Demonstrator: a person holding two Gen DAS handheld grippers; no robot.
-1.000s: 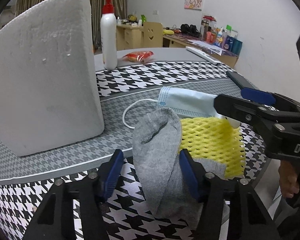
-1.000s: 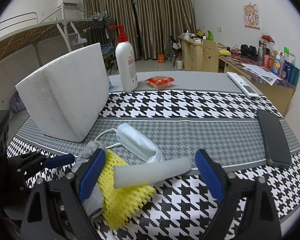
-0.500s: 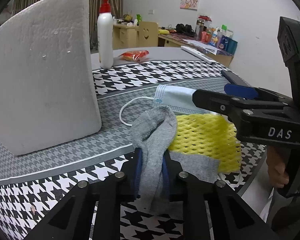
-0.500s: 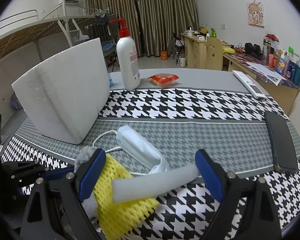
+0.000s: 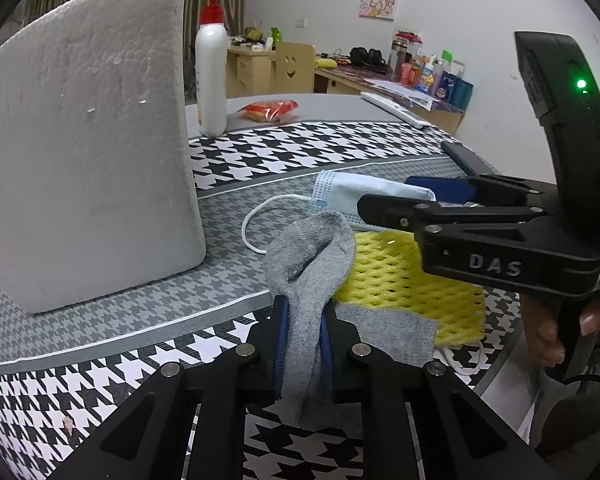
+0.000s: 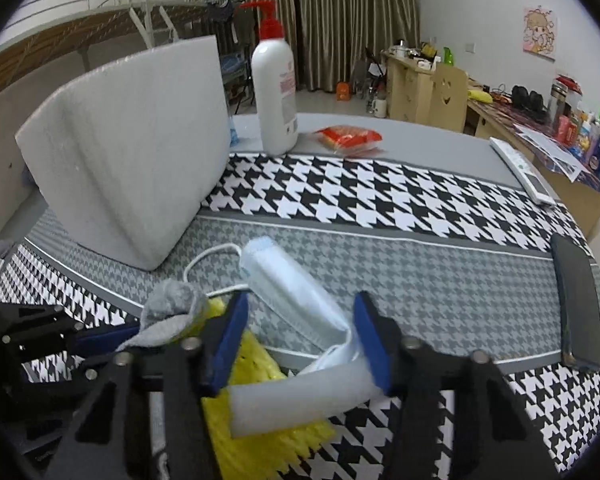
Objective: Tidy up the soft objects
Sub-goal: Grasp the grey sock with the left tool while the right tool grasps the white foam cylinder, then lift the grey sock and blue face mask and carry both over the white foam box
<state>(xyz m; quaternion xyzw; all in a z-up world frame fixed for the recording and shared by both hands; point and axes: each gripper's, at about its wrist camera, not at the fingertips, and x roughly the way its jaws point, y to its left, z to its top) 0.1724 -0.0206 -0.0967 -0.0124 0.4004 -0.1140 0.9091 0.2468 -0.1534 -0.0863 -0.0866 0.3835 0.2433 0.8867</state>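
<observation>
Left gripper (image 5: 303,336) clamped sock (image 5: 312,264); right gripper (image 6: 300,336) seemingly narrowing.

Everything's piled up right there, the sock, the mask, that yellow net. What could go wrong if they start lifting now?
The left gripper pinches the sock, which overlaps the yellow net; lifting could drag the net along.

The right gripper, whose jaws have just been closing, straddles the mask and the foam tube; it might catch both, or the tube may slip out.

The mask's loop lies beside the sock and could snag.
</observation>
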